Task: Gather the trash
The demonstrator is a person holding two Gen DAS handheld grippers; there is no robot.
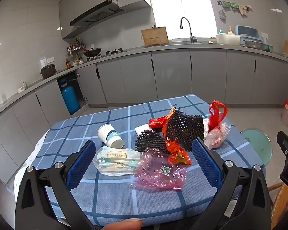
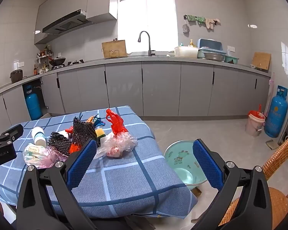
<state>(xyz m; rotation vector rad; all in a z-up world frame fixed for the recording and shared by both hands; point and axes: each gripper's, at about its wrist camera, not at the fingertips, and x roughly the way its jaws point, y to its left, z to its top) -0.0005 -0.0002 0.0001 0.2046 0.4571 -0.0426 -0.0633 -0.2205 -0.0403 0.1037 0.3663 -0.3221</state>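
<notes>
Left gripper (image 1: pixel 144 156) and right gripper (image 2: pixel 144 160): black plastic frames, silver screws, blue ridged finger pads (image 1: pixel 80 164).

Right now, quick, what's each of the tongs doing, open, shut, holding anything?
Left tongs: open wide, empty, above the trash on the table.
Right tongs: open wide, empty, over the table's edge.

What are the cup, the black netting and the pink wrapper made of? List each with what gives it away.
Cup: likely paper, matte white with a blue band, lying tipped on its side.
Black netting: probably soft foam mesh; an open lattice that keeps a bulky, curved shape.
Pink wrapper: thin plastic film, translucent and glossy, crinkled, with the checked cloth showing through.
</notes>
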